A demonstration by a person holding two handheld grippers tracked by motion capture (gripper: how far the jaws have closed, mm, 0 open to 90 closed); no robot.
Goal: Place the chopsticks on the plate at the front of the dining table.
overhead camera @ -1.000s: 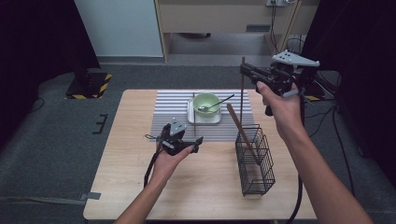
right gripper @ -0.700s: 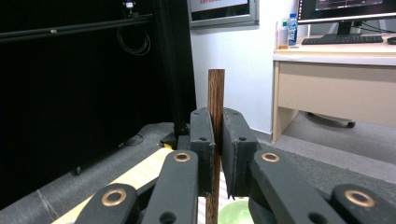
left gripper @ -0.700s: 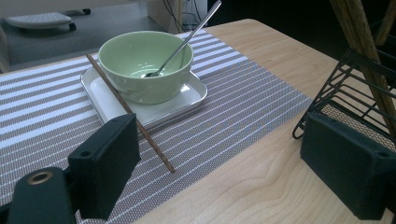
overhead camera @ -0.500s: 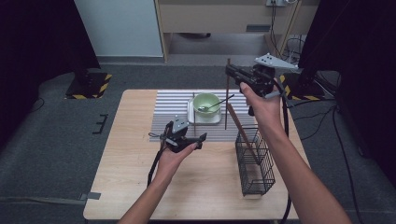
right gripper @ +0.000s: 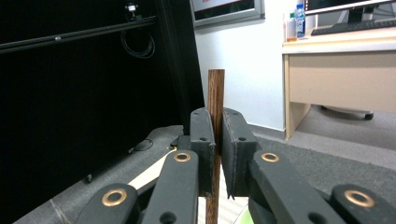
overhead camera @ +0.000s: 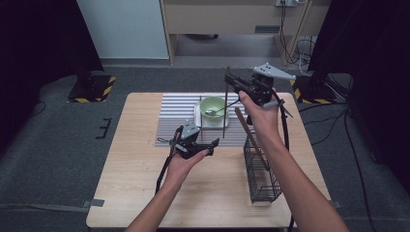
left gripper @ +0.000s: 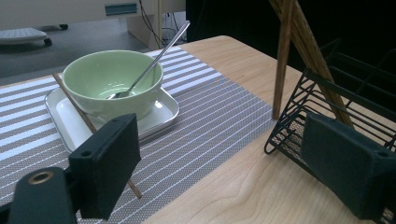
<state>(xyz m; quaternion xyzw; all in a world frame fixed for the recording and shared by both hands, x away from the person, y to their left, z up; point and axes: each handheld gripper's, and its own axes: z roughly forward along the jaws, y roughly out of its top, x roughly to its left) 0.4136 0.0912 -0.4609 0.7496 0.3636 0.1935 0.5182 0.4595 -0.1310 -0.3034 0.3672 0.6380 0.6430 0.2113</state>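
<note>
Item one, my left gripper [overhead camera: 211, 143]: low over the striped mat [overhead camera: 179, 121], jaws spread wide, nothing between them.

Item two, green bowl [overhead camera: 213, 105]: on a white tray [overhead camera: 199, 119] on the mat, spoon [left gripper: 148, 65] leaning inside, one chopstick [left gripper: 81, 114] lying against the tray.

Item three, wooden chopstick [overhead camera: 226, 99]: upright above the mat just right of the bowl, clamped near its top by my right gripper [overhead camera: 228, 79], pads tight on both sides.

Item four, black wire rack [overhead camera: 260, 171]: right part of the table [overhead camera: 125, 183], another wooden stick [overhead camera: 245, 126] leaning in it.
</note>
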